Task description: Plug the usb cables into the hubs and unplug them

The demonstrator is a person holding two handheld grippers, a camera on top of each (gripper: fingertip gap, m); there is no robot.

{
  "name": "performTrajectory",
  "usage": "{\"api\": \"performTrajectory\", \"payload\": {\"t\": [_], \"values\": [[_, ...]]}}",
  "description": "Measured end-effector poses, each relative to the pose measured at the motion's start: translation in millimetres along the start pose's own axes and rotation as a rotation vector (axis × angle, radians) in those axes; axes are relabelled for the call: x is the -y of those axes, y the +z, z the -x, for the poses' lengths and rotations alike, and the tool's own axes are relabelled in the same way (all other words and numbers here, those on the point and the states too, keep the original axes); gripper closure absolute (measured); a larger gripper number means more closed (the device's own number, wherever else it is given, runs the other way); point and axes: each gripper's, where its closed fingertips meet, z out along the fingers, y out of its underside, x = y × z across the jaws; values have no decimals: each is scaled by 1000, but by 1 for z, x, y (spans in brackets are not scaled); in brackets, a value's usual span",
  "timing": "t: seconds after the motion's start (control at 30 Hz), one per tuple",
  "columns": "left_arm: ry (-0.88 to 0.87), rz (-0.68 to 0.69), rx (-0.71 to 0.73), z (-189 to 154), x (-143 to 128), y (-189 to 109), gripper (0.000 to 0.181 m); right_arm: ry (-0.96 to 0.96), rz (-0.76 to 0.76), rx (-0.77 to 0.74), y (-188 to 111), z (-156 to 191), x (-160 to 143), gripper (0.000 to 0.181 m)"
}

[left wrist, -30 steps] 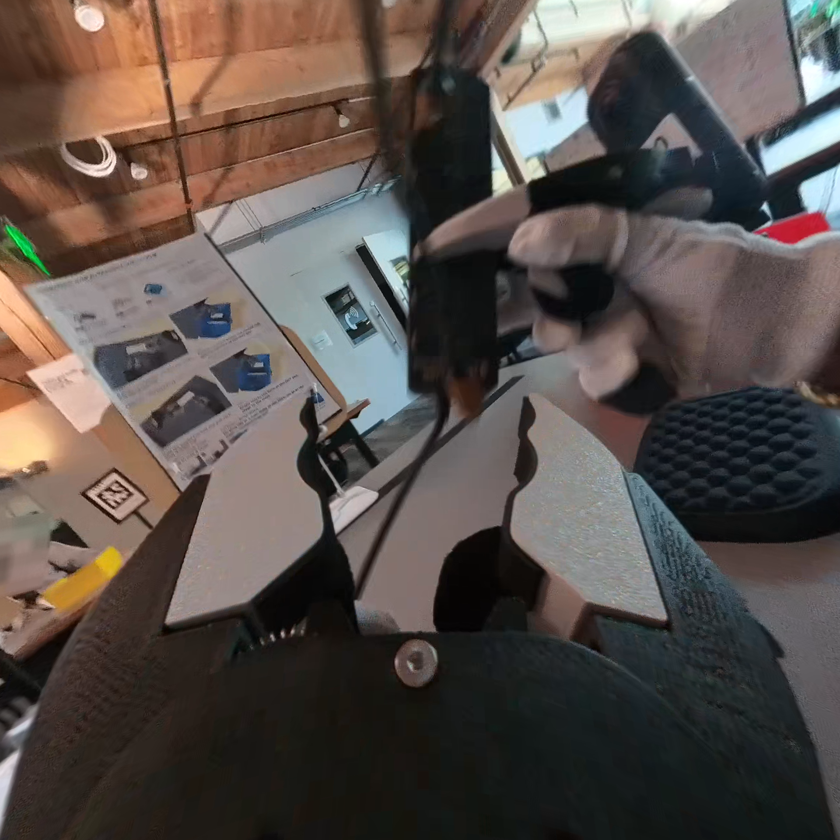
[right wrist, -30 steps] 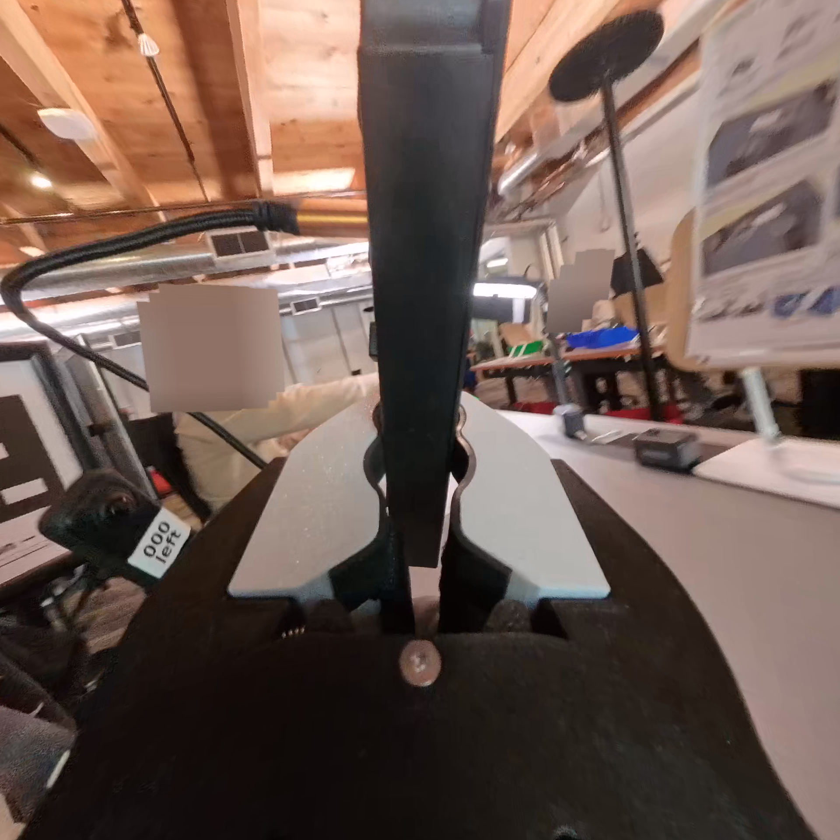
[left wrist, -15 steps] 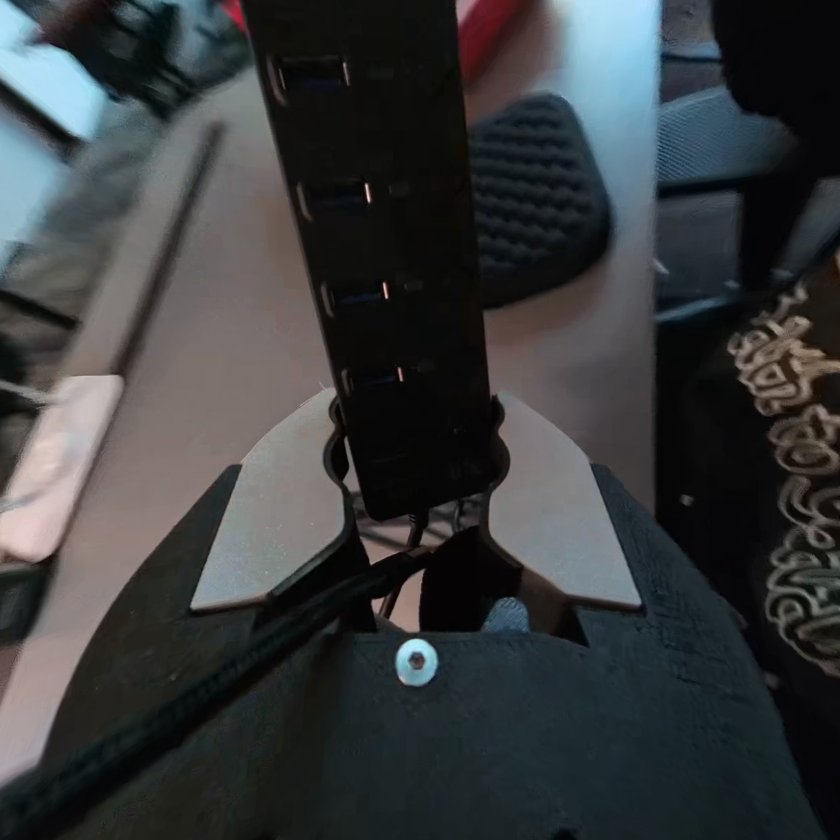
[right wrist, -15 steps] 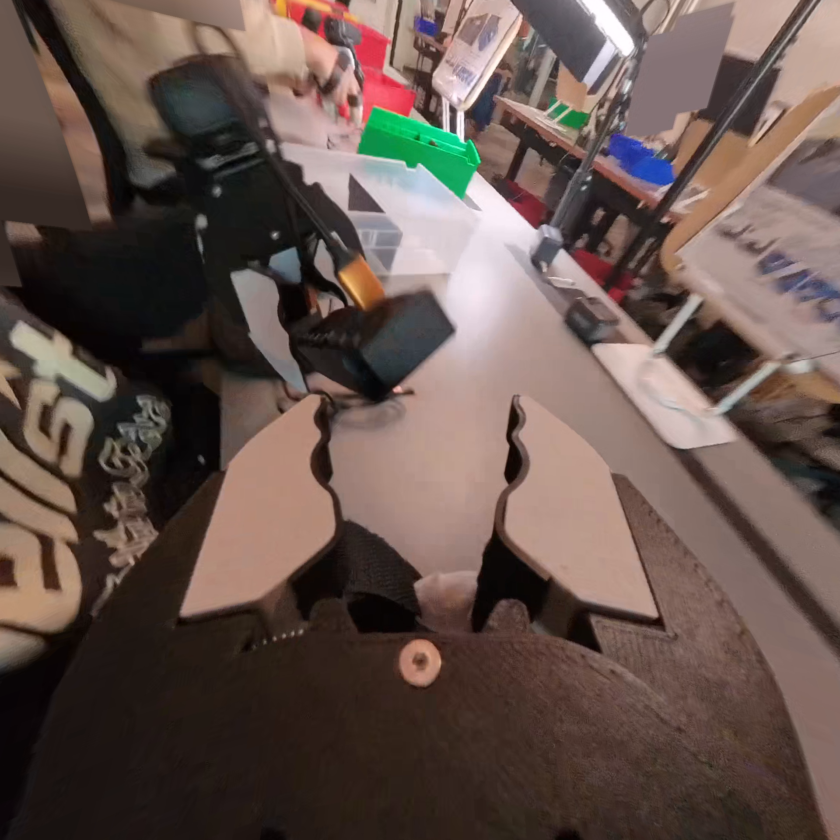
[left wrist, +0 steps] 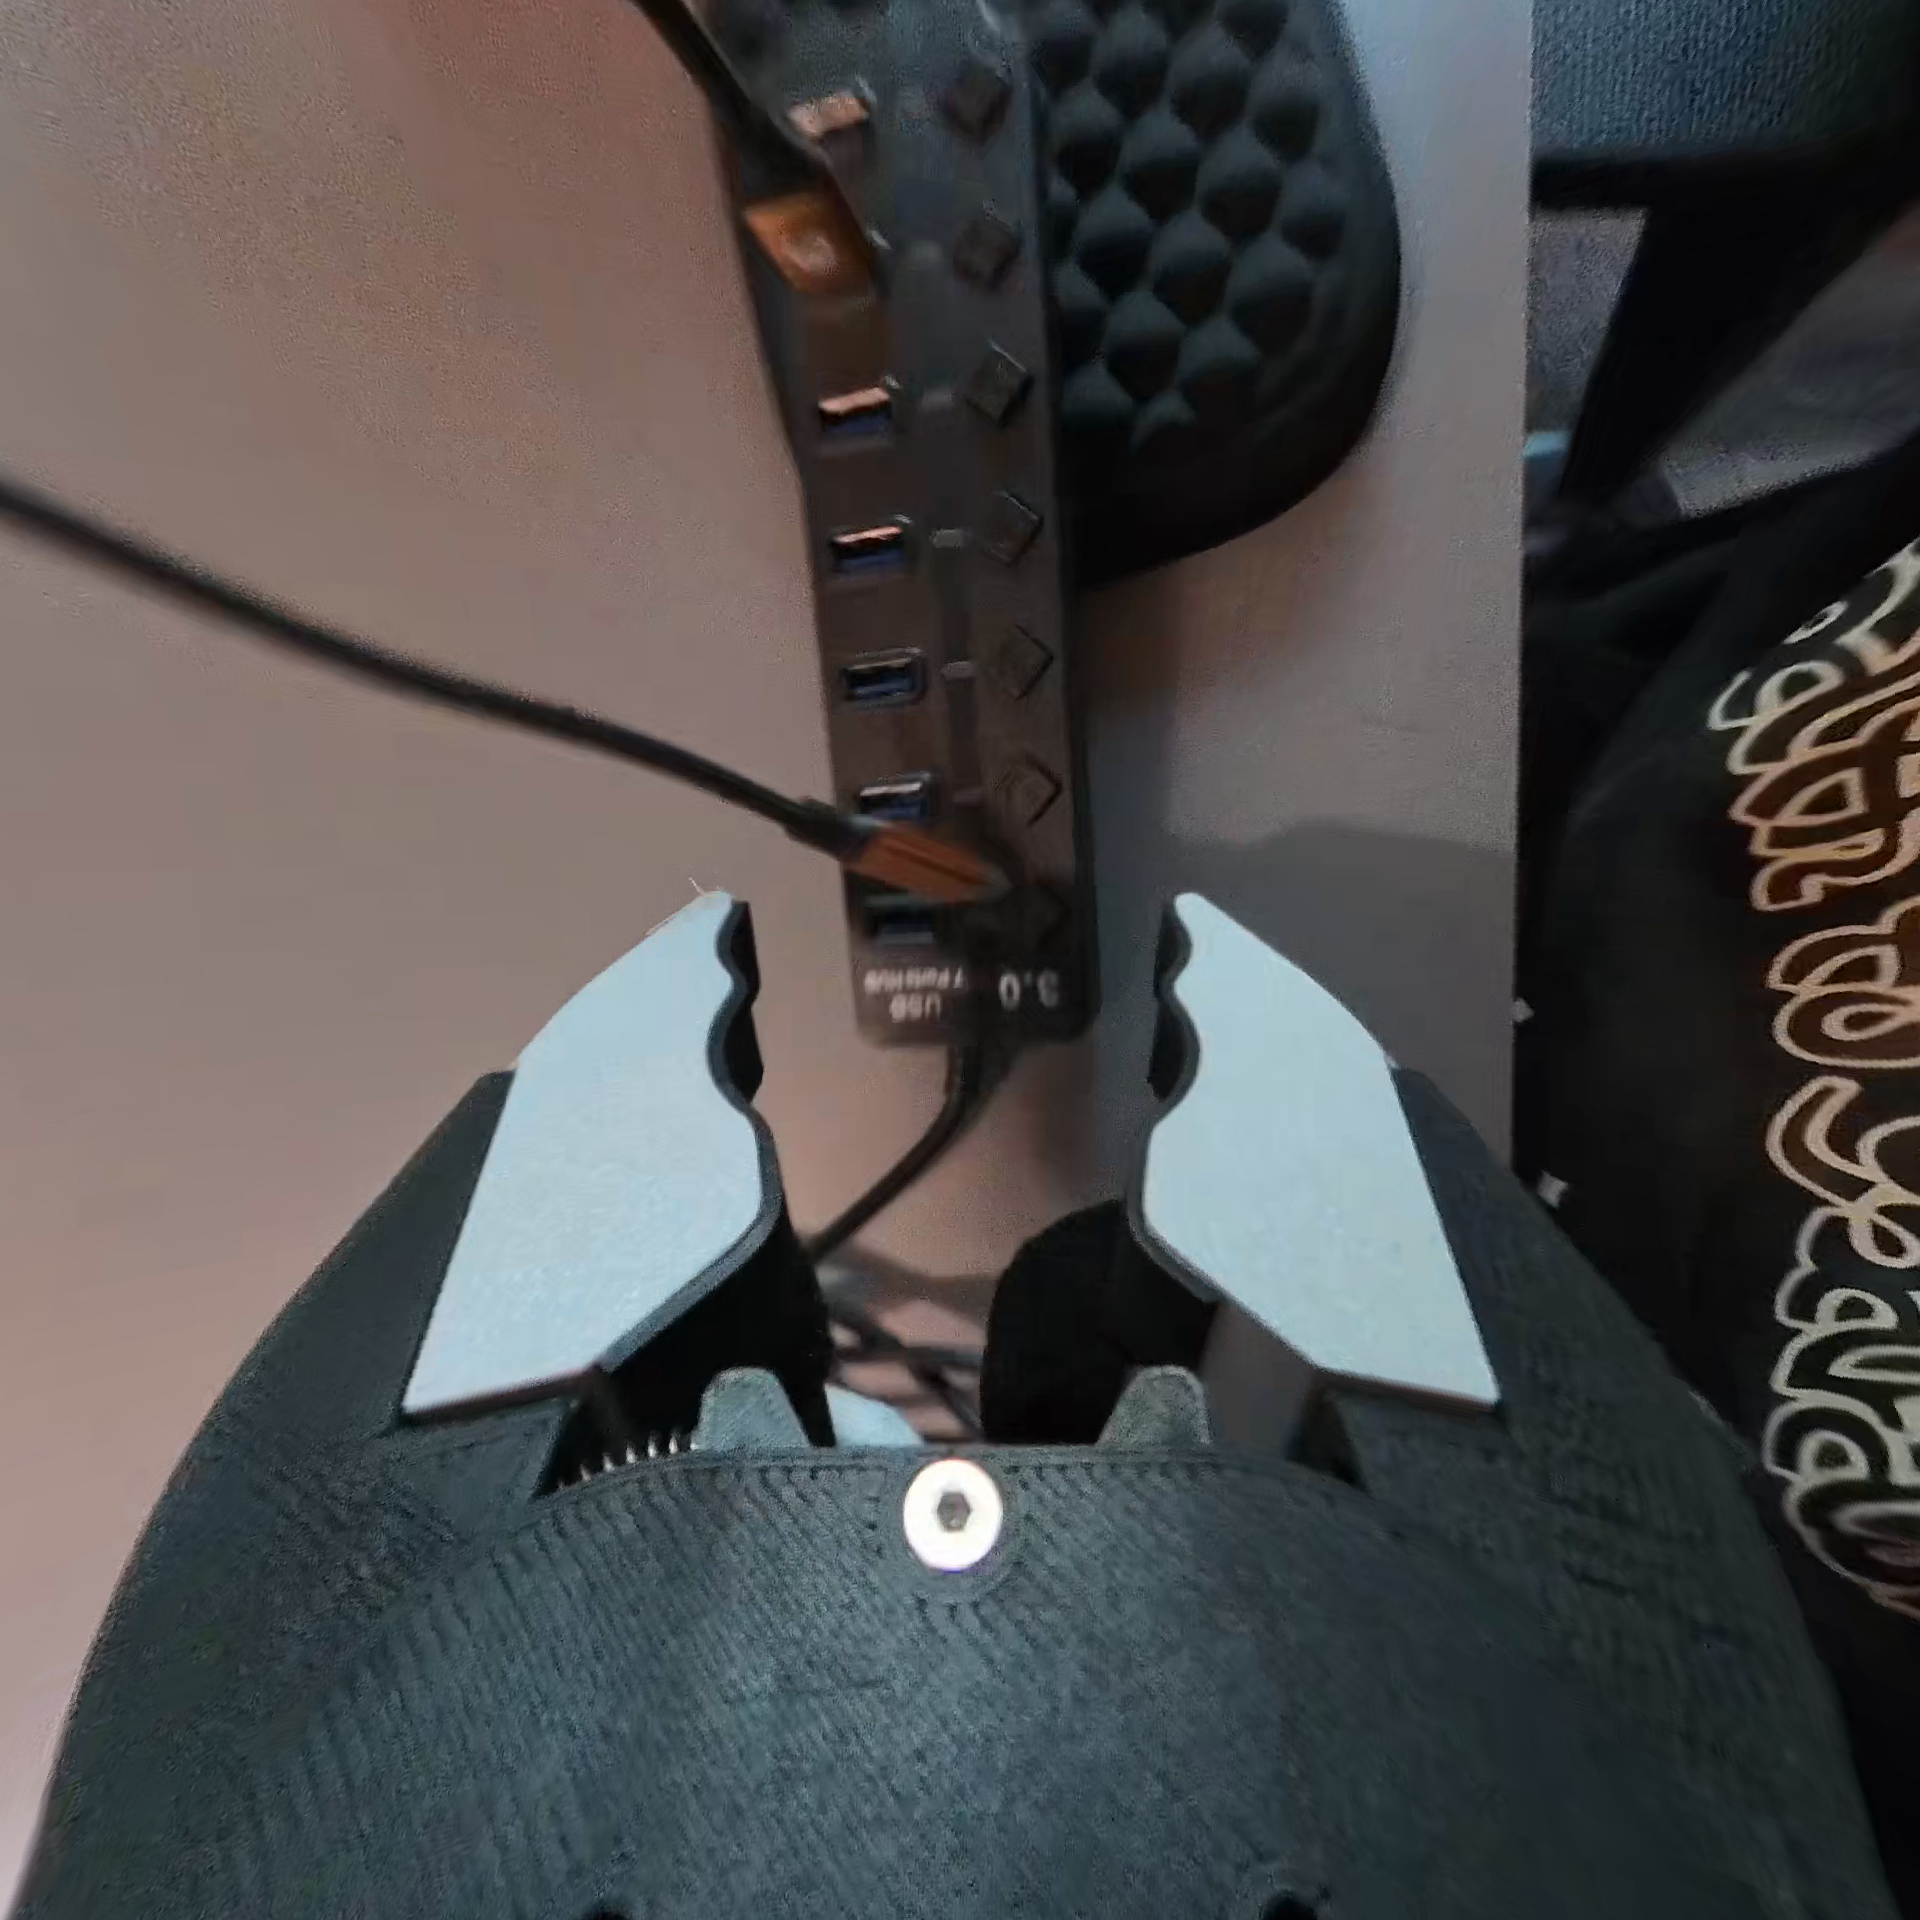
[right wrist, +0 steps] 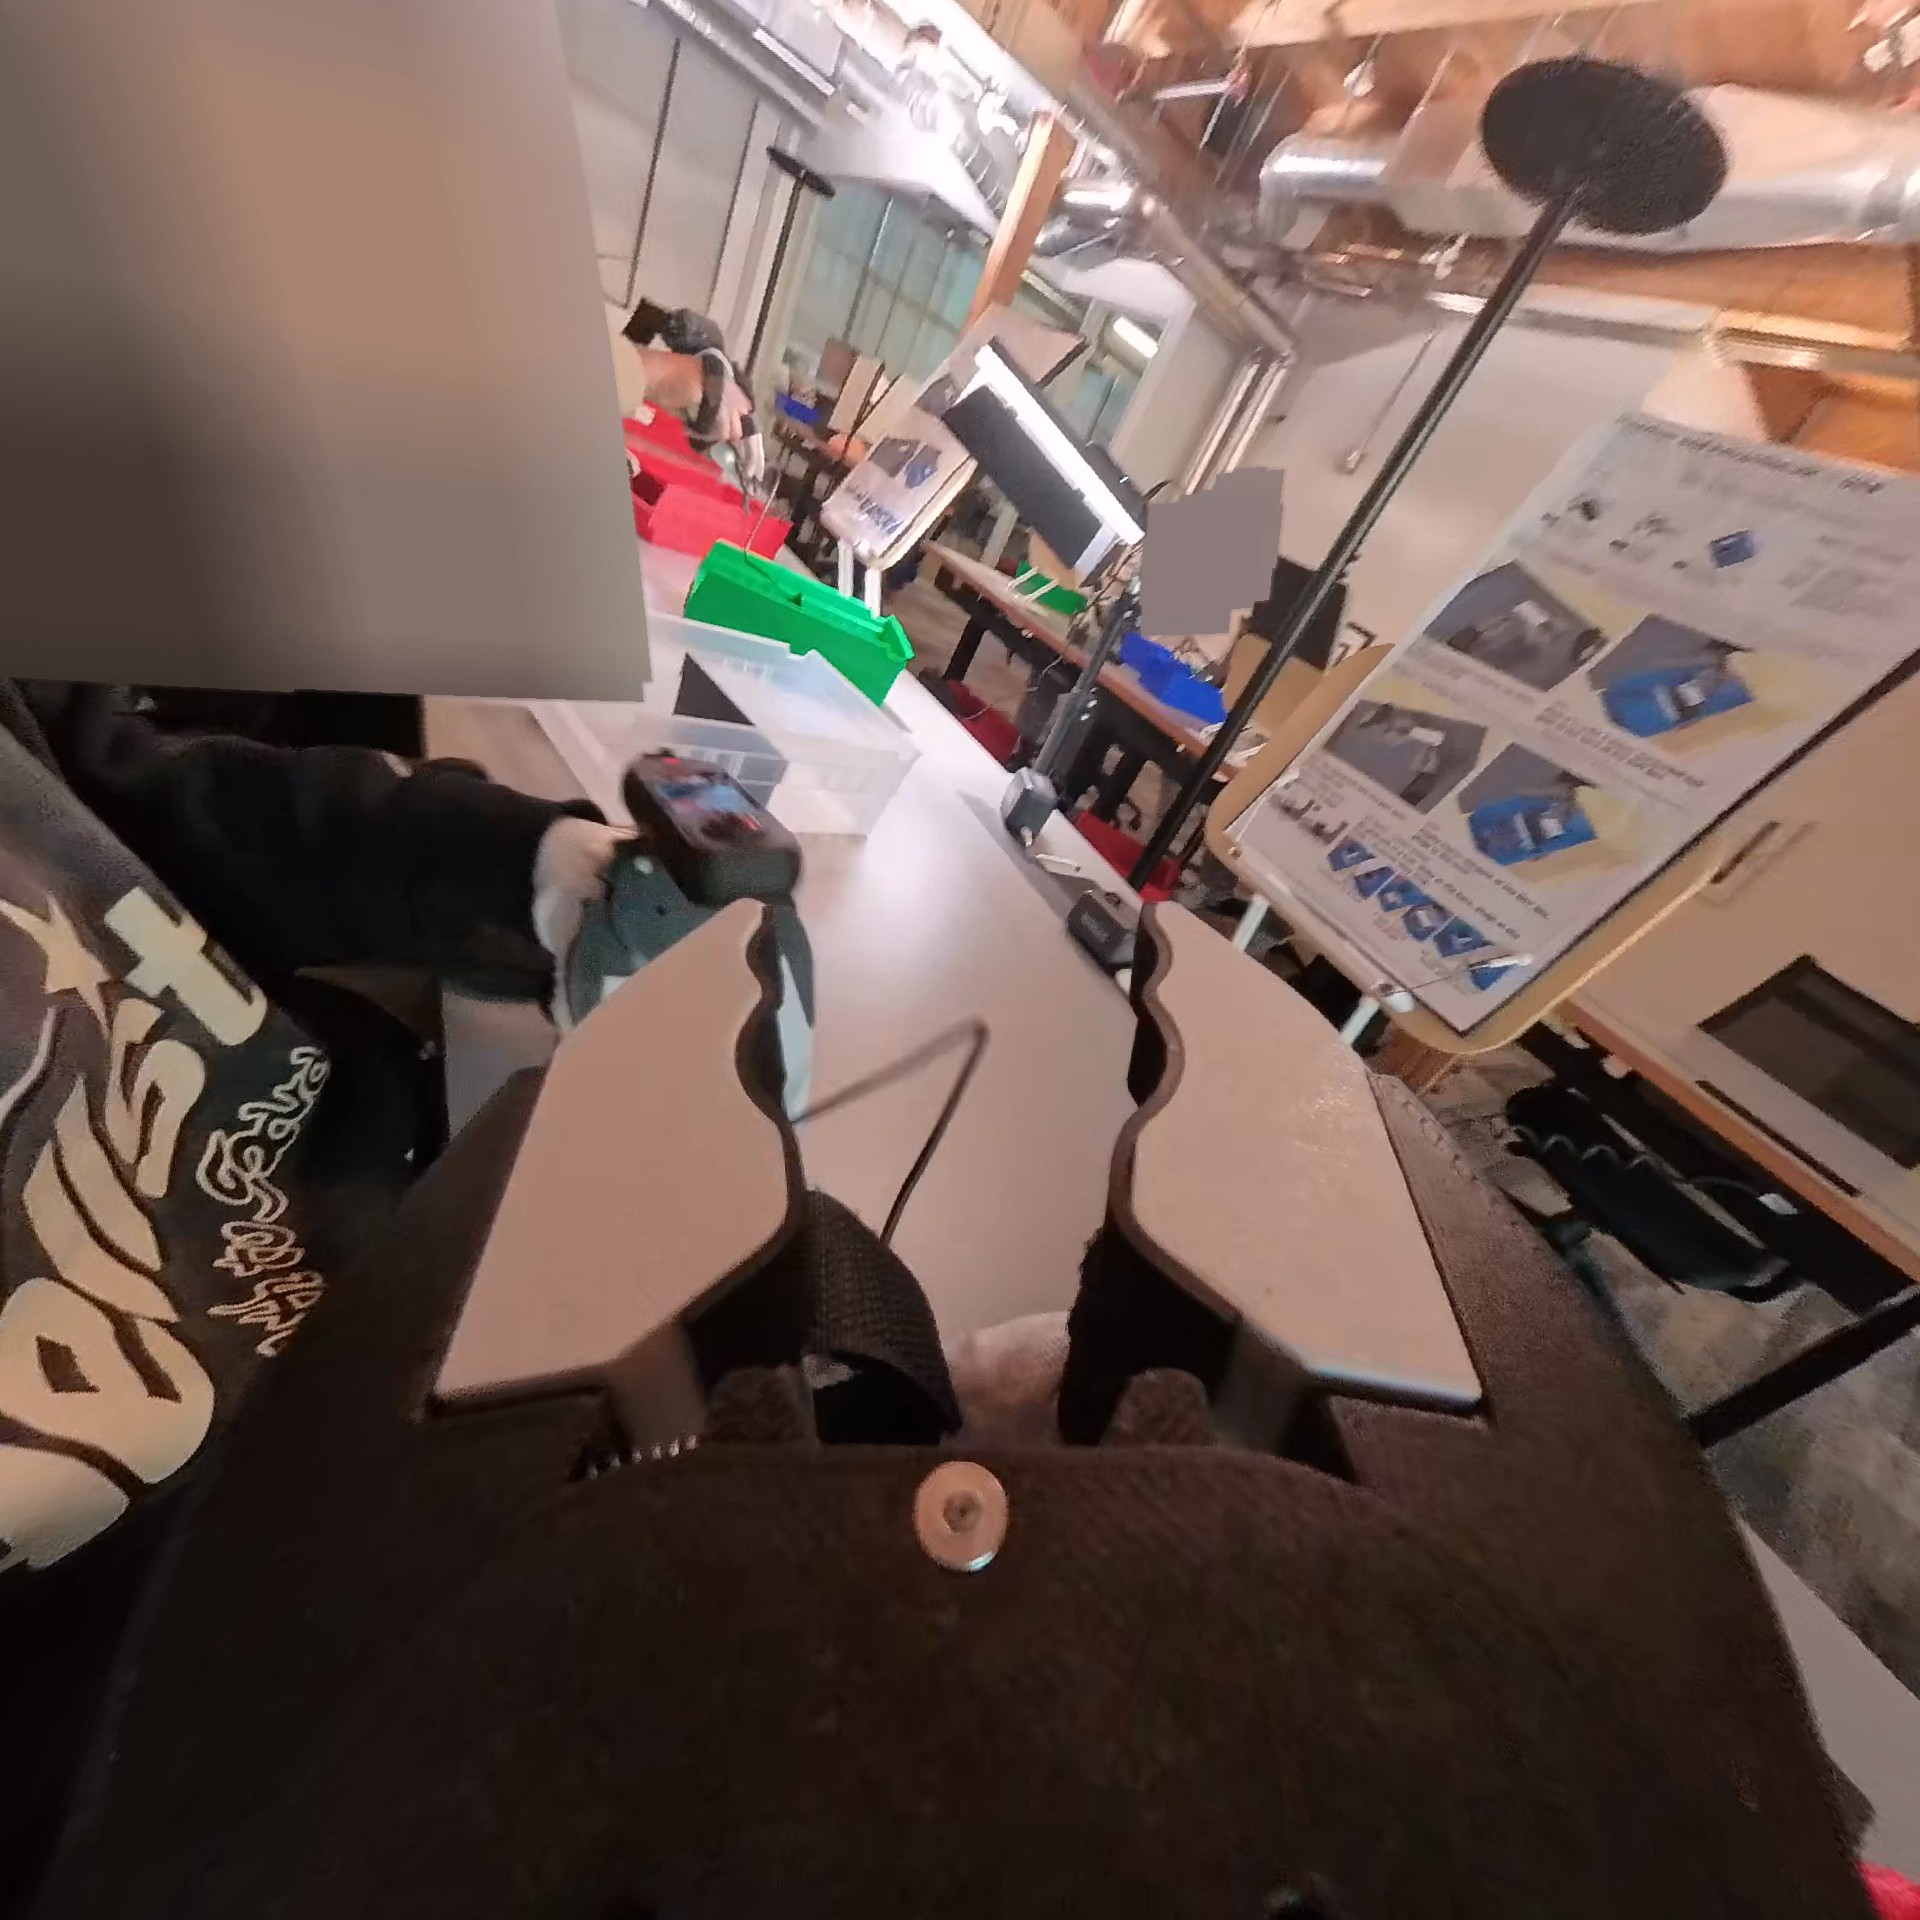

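The left tool [left wrist: 956, 935] is held apart just below the hub [left wrist: 935, 582], which lies on the desk [left wrist: 364, 416] at frame centre. A cable [left wrist: 416, 665] is seen at its lowest port. The right tool [right wrist: 951, 935] is likewise spread, empty.

Table [left wrist: 364, 436]: USB hub [left wrist: 940, 644], black pad [left wrist: 1216, 281], cable [left wrist: 416, 665], prob. resting.

One hub [left wrist: 935, 582], two cables [left wrist: 436, 665], two claws [left wrist: 956, 935].

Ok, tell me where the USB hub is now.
Left wrist view: the USB hub lies on the table, just ahead of the open left gripper, beside the black bumpy pad.
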Motion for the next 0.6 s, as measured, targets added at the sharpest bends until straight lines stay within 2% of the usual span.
{"api": "performTrajectory", "payload": {"t": [0.1,0.23,0.3,0.37,0.4,0.47,0.6], "values": [[-66,-111,136,6,-5,-58,104,-6,-49,-68,-13,-8,11,117],[-187,-336,297,8,-19,-174,106,5,-125,-107,-27,-13,25,120],[-316,-320,435,23,-54,-232,116,15,-152,-119,-30,-16,28,121],[-523,-146,529,38,-118,-270,125,23,-175,-131,-32,-20,31,123],[-641,-42,552,44,-155,-282,125,27,-183,-131,-32,-21,32,123],[-844,104,483,48,-214,-285,125,28,-194,-130,-32,-22,33,124],[-1038,259,353,60,-286,-262,127,26,-208,-116,-27,-21,35,127]]}}
